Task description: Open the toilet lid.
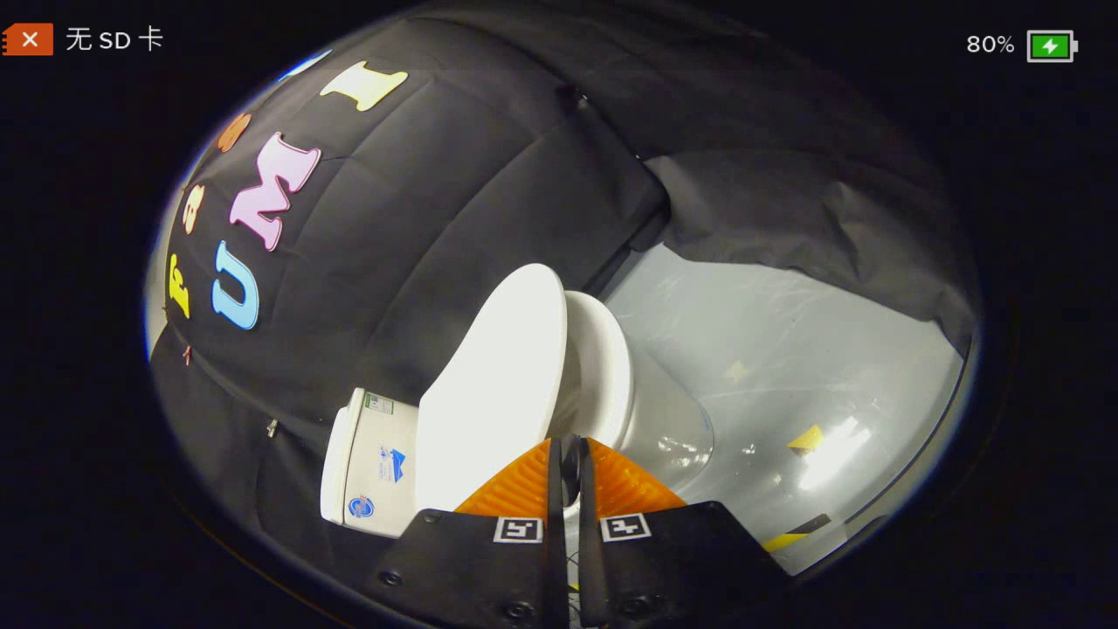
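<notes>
1. Toilet lid (493, 384), white and oval, sits at the middle of the frame, raised away from the seat and standing nearly on edge, its broad smooth face turned toward the lower left.
2. Behind the lid, toward the right, the white seat (607, 367) rings the bowl, and a gap shows between lid and seat.
3. The bowl's outer wall (672, 419) curves down to the right onto the pale grey floor (786, 332).
4. The white tank (371, 463), bearing small blue marks and a label, lies at the lower left of the lid, against the black cloth wall (419, 227).
5. The gripper (569, 463) rises from the bottom centre; its orange ribbed fingers (520, 485) stand nearly together, only a thin dark slit between them, and the jaws pinch nothing.
6. The fingertips lie just below the lid's lower edge, at the gap between lid and seat; whether they touch either I cannot tell.
7. A yellow scrap (808, 438) lies on the floor at the lower right, well apart from the toilet, and a black-and-yellow strip (799, 531) lies below it.
</notes>
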{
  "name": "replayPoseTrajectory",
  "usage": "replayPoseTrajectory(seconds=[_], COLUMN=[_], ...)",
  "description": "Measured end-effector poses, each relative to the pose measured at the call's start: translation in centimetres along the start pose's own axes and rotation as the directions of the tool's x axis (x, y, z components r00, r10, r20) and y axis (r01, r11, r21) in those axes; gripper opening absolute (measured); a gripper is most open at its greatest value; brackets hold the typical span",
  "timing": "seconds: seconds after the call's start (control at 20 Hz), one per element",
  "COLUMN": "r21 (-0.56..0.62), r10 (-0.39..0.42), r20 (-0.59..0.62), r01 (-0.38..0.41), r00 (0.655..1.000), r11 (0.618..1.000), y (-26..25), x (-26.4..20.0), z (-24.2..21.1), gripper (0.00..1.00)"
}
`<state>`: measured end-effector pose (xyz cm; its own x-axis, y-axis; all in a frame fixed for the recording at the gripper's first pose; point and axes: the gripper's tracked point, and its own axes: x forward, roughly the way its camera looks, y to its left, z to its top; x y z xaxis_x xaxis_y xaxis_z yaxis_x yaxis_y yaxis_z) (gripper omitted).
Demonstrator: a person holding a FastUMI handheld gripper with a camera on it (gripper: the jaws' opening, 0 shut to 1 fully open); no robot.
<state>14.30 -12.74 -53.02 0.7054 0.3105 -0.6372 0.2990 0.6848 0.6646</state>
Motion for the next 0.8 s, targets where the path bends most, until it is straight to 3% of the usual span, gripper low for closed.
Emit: replayPoseTrajectory(seconds=[0.4, 0.8], r21=[-0.151, -0.372], r10=[-0.070, -0.068], r20=[0.096, 0.224], r01=[0.084, 0.149], r00=[0.993, 0.972], r11=[0.985, 0.916], y=[5.6, 15.2], x=[-2.6, -6.2], z=[1.7, 2.6], gripper=[0.10, 0.10])
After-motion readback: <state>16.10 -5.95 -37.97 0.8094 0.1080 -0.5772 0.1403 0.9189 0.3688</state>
